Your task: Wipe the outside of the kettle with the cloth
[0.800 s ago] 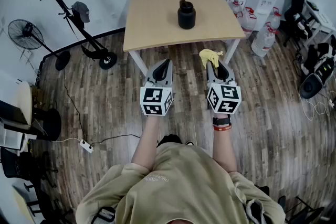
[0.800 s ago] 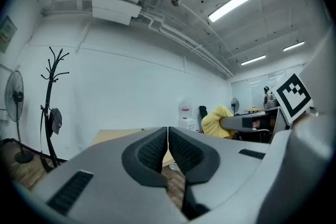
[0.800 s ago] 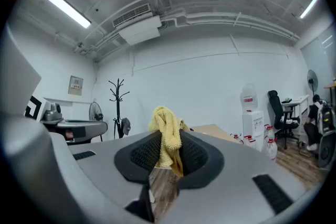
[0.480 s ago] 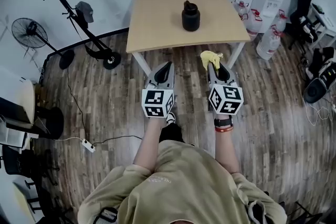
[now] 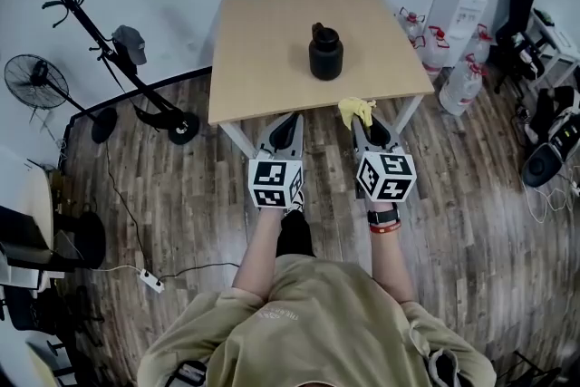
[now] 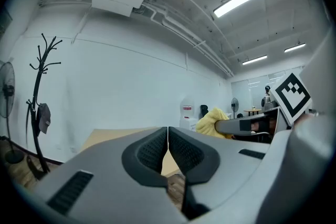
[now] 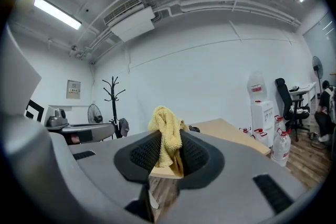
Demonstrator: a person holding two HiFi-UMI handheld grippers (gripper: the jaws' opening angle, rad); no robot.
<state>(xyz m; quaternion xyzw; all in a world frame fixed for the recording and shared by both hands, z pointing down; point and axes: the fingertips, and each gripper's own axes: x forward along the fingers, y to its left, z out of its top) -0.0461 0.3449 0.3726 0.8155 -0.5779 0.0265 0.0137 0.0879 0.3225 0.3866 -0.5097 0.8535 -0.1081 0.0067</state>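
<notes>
You're closing in on the table — your right gripper, clamping the yellow cloth, is now reaching its near edge, just short of the kettle; your left gripper is trailing alongside, jaws together and empty.

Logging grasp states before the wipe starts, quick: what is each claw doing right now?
Left claw: closed, nothing in it.
Right claw: closed on the yellow cloth.

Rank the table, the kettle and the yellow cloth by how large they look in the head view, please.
1. table: by far the largest.
2. kettle
3. yellow cloth: looks slightly smaller than the kettle, but it is bunched up, so its full size is unsure.
</notes>
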